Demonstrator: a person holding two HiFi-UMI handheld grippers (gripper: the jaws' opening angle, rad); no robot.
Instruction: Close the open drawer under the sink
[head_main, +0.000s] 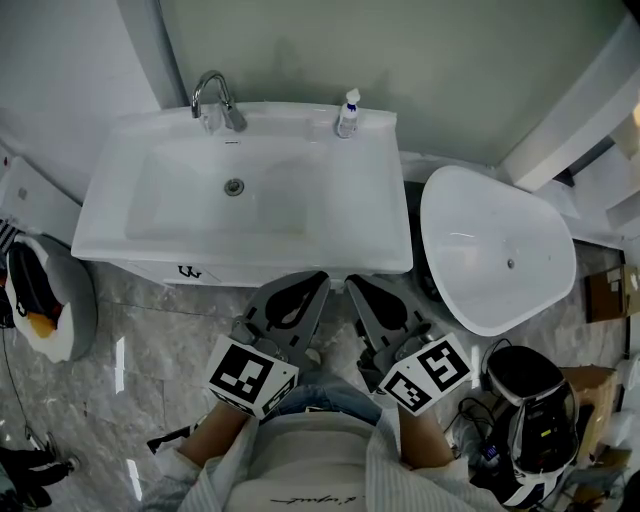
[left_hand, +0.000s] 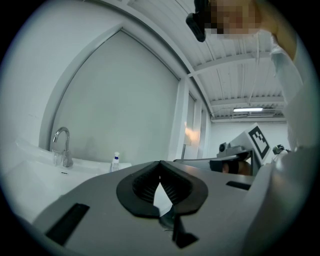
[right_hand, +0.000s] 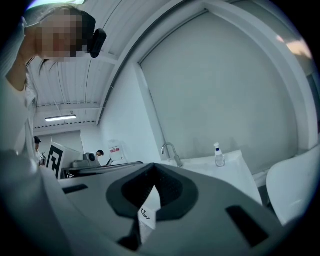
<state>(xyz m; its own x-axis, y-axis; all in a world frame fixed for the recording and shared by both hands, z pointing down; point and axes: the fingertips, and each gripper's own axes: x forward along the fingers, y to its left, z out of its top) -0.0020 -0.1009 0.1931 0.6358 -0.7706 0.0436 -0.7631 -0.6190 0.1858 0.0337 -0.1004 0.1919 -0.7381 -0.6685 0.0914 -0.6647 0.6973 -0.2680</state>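
Closest in, the person's pale sleeves (head_main: 400, 470) sit tight at the waist, forearms bent and drawn in, with a marker cube over each hand. From there the left hand-held gripper (head_main: 318, 277) and the right hand-held gripper (head_main: 352, 283) reach forward side by side, tilted slightly toward one another, with their tips just short of the front rim of the white sink (head_main: 150, 215).

Seen along its own length, the left hand-held gripper (left_hand: 160, 164) is clenched, its dark pads meeting at the tips with nothing between them. The right hand-held gripper (right_hand: 152, 166) is clenched the same way and is also empty.

Just under the sink's front rim the drawer front (head_main: 190, 271) shows as a narrow white strip with a small dark logo. From above I can't tell whether it stands out or sits flush.

At the back of the sink stand a chrome faucet (head_main: 212, 98) and a small bottle (head_main: 347, 113). To the right, a white oval tub (head_main: 495, 250) sits apart from the sink, on the grey marbled floor (head_main: 150, 350).
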